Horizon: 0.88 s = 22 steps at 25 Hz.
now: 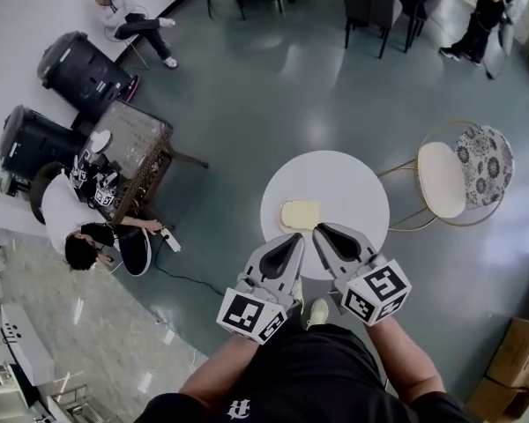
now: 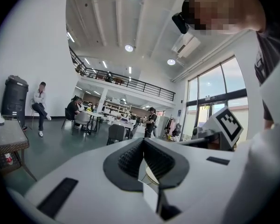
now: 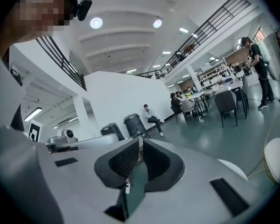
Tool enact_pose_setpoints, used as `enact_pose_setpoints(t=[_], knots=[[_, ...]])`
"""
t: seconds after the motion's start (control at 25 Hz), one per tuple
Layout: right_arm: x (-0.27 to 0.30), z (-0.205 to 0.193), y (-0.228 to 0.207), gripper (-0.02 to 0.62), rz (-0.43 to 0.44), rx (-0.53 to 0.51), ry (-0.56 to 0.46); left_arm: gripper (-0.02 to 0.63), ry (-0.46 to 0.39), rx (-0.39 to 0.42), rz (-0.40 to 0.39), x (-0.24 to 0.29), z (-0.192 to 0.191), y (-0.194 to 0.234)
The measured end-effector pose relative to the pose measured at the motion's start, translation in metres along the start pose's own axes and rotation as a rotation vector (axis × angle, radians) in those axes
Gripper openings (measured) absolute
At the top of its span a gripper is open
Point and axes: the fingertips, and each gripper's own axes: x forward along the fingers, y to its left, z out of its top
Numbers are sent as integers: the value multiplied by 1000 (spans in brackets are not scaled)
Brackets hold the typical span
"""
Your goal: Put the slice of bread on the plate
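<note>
A pale yellow slice of bread (image 1: pixel 300 214) lies flat on the small round white table (image 1: pixel 353 188), left of its middle. Whether a plate sits under it, I cannot tell. Both grippers are held level over the table's near edge, side by side, pointing at the bread. My left gripper (image 1: pixel 297 237) (image 2: pixel 143 142) has its tips together with nothing between them. My right gripper (image 1: pixel 318 230) (image 3: pixel 140 141) also has its tips together and is empty. Neither touches the bread. The left gripper view shows only a sliver of the white table (image 2: pixel 151 174) between the jaws.
A gold-framed chair (image 1: pixel 444 180) with a floral cushion (image 1: pixel 487 155) stands right of the table. At the left are a wicker side table (image 1: pixel 132 152), a crouching person (image 1: pixel 84 227), a power strip (image 1: pixel 168 241) and two black bins (image 1: pixel 79 67). Cardboard boxes (image 1: pixel 516 355) sit at the lower right.
</note>
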Motion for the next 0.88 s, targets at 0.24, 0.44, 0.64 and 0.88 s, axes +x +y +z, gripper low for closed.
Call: enact_pose_setpoints(t=[0.24,0.44,0.64,0.88], knots=[[-40,24,18,8,5,-103,-54,6,-21,52,0,-5,19,-38],[-67,41,40,6,17,-173,-85,6,-36,81,-5,-16,32,-62],[-86,54,57,6,26,-231,-115,7,-59,101,-7,-26,44,-83],[-101,54,67,5,36,-246,-126,6,-79,120,8,-39,47,-94]])
